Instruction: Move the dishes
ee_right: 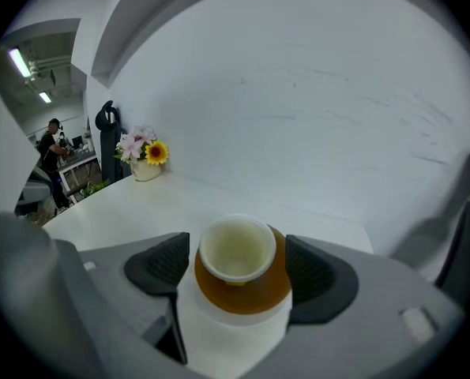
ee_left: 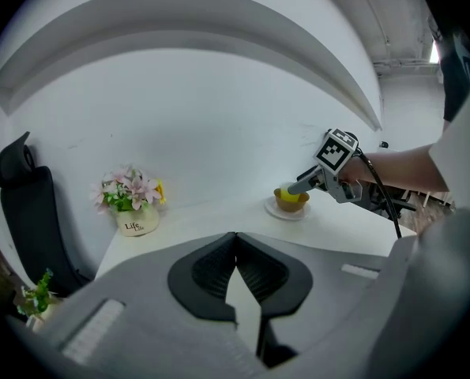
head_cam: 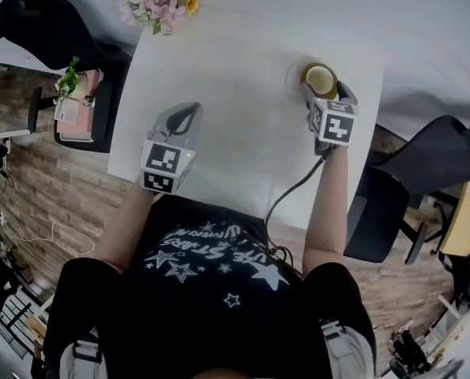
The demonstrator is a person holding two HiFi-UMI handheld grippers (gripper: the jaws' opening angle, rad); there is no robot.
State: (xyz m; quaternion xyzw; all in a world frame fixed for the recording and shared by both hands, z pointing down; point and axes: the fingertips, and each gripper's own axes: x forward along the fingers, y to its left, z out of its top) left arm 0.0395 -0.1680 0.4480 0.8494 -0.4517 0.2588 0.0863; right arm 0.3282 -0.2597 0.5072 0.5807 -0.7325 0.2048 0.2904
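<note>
Brown bowl [ee_right: 242, 294] stands between the wide-open jaws of the right gripper [ee_right: 238, 267].

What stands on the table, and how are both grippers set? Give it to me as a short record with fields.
Surface: white rectangular table
Dishes: small cream cup in round brown bowl on white saucer, at the table's far right
Right gripper: open, one jaw on either side of the bowl
Left gripper: shut, empty, over the table's near left
Other: white pot of pink flowers at the far left corner
</note>
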